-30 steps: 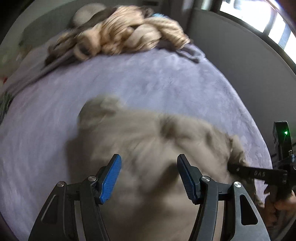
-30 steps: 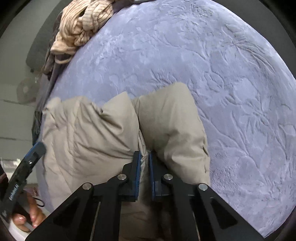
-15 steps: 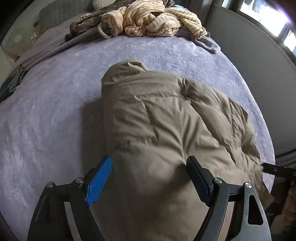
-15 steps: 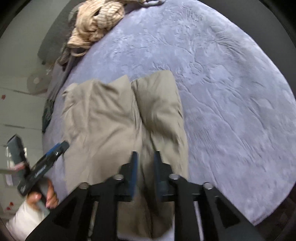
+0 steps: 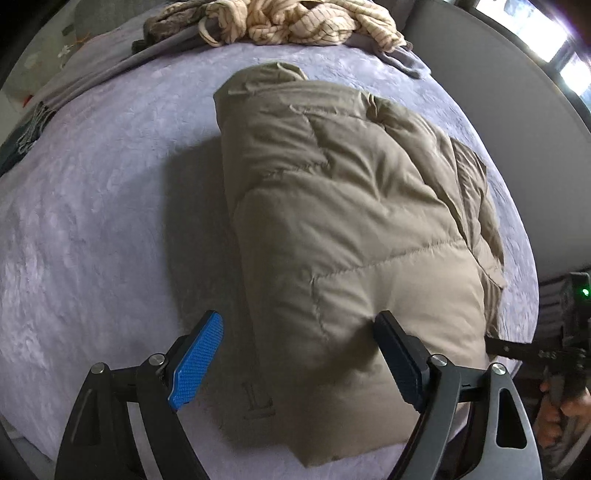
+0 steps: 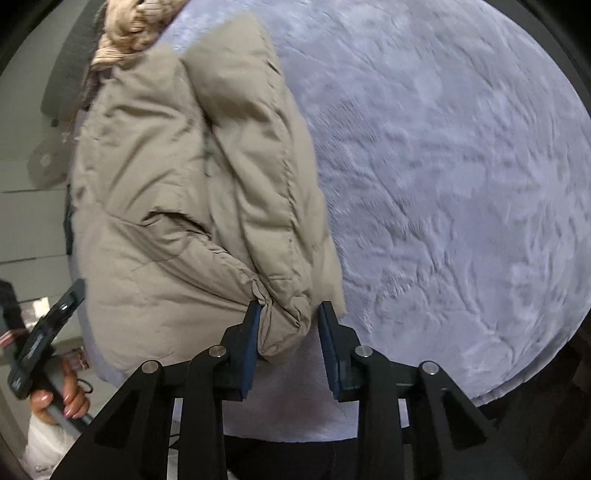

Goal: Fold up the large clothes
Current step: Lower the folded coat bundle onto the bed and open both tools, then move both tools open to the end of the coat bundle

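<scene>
fingers (image 5: 195, 360) astride the folded jacket's (image 5: 351, 206) near edge

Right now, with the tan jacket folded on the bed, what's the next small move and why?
Probably finish closing the right gripper on the jacket's bunched corner: its jaws are closing with that fabric between them, right pad not yet touching. The left gripper stands open over the near edge.

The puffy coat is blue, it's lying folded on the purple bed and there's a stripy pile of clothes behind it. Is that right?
Not quite: the puffy coat is tan, not blue; only the gripper pads are blue. The left wrist view shows it lying folded on the purple bed, with the stripy pile of clothes behind it.
</scene>
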`<state>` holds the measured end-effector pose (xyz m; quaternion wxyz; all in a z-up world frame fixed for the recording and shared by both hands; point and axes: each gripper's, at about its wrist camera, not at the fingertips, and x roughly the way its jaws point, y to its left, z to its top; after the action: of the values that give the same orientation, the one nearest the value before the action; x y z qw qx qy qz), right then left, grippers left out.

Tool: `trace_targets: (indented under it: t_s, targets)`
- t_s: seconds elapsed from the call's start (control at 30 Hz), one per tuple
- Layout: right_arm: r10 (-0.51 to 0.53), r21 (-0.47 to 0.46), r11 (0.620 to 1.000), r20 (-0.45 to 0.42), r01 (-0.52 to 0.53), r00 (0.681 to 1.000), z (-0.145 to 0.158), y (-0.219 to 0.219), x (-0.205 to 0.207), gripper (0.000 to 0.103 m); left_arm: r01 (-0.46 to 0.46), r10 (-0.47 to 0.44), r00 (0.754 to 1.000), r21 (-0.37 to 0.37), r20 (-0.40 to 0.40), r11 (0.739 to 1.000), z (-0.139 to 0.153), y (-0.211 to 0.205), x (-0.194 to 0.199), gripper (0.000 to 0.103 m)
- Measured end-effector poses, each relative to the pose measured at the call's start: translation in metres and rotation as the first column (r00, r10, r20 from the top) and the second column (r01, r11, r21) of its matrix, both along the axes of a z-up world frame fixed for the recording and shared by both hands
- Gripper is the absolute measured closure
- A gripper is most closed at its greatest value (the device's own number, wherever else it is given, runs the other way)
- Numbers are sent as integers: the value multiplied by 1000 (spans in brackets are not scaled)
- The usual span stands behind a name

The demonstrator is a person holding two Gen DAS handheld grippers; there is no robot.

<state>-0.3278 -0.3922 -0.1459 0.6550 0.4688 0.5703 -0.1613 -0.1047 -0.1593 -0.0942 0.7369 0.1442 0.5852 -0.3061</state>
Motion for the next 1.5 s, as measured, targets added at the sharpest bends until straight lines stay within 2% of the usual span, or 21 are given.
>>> trace_targets:
  t_s: [0.1,0.27,0.47,0.6,0.63,0.8,0.9,0.97,1.03,1.13,1.23,1.37,1.5]
  targets:
    - [-67,-3,998,-25,67,997,6,4,-7,70,11,-11,1000,10,-1,1000,4,8,0,18]
    - [-63,-125,990,-14,61,998,44,14,-9,67,-17,17,1000,4,-9,1000,9,25,5,18]
    - [-113,-193,975,13,114,993,74,29,-5,63,-10,10,1000,5,-4,1000,12,41,5,18]
    - [-132,-213,968,13,132,991,83,41,0,60,0,0,1000,4,-3,1000,12,49,6,15]
    - [-138,-212,968,14,138,990,82,42,-1,59,2,-2,1000,4,-7,1000,11,51,6,0]
    - [-159,-213,964,24,160,987,81,55,-14,57,19,-19,1000,11,8,1000,7,58,3,0]
    - [-170,-211,962,24,171,985,80,60,-7,56,18,-19,1000,8,9,1000,9,62,1,0]
    - [-164,-216,962,33,167,986,84,61,-5,54,13,-14,1000,6,11,1000,9,64,2,0]
    - [-151,-241,958,44,157,988,91,60,-1,43,3,-4,1000,12,9,1000,7,65,4,0]
    - [-124,-271,953,67,138,990,103,52,6,35,-9,9,1000,14,-7,1000,4,61,10,0]
    - [-84,-254,961,96,106,992,106,41,18,24,-18,19,1000,19,-13,1000,5,53,17,0]
    - [-7,-227,974,91,27,996,100,21,42,23,-76,76,996,-1,-36,997,12,40,30,0]
    - [37,-189,982,114,-15,993,93,-2,62,19,-108,108,994,10,-18,994,14,23,44,0]
